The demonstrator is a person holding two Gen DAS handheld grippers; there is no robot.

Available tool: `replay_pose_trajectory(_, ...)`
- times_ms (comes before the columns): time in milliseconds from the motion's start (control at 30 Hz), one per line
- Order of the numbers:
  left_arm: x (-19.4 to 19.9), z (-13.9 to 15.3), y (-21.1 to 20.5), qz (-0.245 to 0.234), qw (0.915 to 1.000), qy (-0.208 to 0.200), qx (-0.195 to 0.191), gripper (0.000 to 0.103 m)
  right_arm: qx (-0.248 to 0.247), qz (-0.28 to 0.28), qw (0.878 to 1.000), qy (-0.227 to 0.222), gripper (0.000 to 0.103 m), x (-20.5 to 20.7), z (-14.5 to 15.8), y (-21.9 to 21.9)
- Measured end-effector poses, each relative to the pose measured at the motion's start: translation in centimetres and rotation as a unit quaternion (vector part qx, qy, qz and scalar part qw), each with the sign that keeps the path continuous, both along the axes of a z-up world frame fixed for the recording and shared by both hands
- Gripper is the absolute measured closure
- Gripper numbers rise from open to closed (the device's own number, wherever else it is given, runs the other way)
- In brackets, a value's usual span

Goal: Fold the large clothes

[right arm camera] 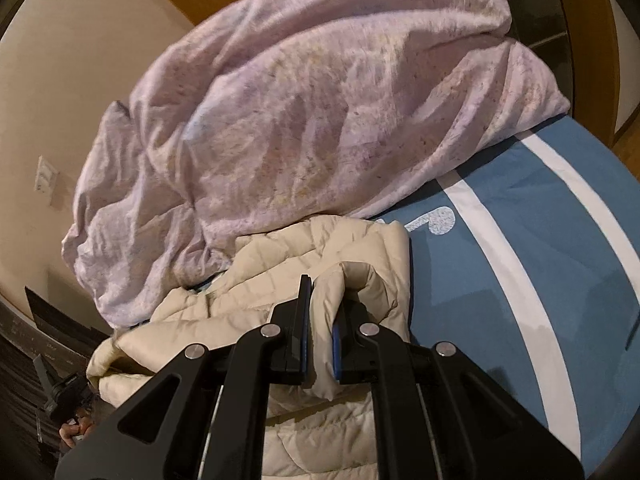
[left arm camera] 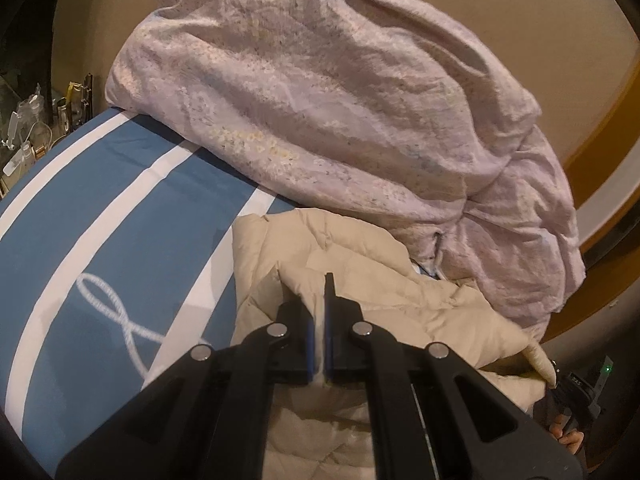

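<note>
Both the left gripper [left arm camera: 319, 320] and the right gripper [right arm camera: 320, 320] have fingers clamped on the beige quilted jacket [left arm camera: 352, 304] on the blue striped bed [left arm camera: 100, 240], seemingly mid-fold, so next the held edge probably needs laying flat.

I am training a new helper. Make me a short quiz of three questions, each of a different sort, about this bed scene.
1. True or false: the left tool is shut on a fold of the cream quilted jacket.
2. Multiple choice: what lies behind the jacket on the bed? A) a red towel B) a crumpled lilac floral duvet C) a black suitcase
3. Fill the gap: the blue bed sheet has wide ______ stripes.

Key
1. True. The right tool also pinches the jacket.
2. B
3. white
</note>
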State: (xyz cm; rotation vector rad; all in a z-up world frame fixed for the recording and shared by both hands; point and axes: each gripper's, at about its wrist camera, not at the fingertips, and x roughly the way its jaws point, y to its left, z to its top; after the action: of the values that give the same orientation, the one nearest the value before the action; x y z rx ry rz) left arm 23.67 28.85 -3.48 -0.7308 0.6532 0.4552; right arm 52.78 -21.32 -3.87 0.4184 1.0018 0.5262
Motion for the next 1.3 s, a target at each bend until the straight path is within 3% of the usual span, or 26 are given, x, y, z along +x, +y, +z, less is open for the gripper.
replay_pose_trajectory(200, 2.9, -1.5, 1.3, 0.010, 0.9996, 0.027, -0.005, 0.099, -0.004, 0.001, 1.000, 0.027, 0.094, 2.8, -2.4, 1.4)
replay_pose_trajectory(400, 5.4, -3.1, 2.9, 0.033, 0.9979, 0.043, -0.034, 0.096, 0.004, -0.001, 0.998, 0.061, 0.092, 5.4, -4.4, 2.4)
replay_pose_trajectory(567, 6.9, -4.3, 3.8, 0.046, 0.9961, 0.053, -0.055, 0.085, 0.035, -0.007, 0.994, 0.102, 0.075, 7.5, -5.9, 2.7)
replay_pose_trajectory(633, 7.5, -4.6, 4.0, 0.046, 0.9958, 0.055, -0.058, 0.074, 0.043, -0.011, 0.993, 0.108, 0.068, 8.0, -6.0, 2.7)
replay_pose_trajectory(733, 8.3, -4.5, 4.0, 0.044, 0.9957, 0.058, -0.057, 0.060, 0.048, -0.015, 0.993, 0.107, 0.060, 8.5, -5.7, 2.7)
replay_pose_trajectory(867, 8.7, -3.6, 3.8, 0.039, 0.9966, 0.060, -0.041, 0.049, 0.044, -0.019, 0.995, 0.089, 0.049, 8.4, -4.4, 2.4)
replay_pose_trajectory(967, 8.2, -2.4, 3.5, 0.038, 0.9975, 0.056, -0.021, 0.038, 0.030, -0.023, 0.997, 0.072, 0.049, 7.8, -3.3, 1.9)
replay_pose_trajectory(1200, 5.1, -0.7, 1.8, 0.027, 0.9989, 0.039, 0.005, 0.035, -0.017, 0.006, 0.999, 0.037, 0.049, 4.5, -1.9, 1.8)
replay_pose_trajectory(1300, 4.8, -1.1, 0.2, 0.011, 0.9982, 0.052, 0.028, 0.035, -0.039, 0.027, 0.998, 0.029, 0.049, 3.5, -2.3, 3.1)
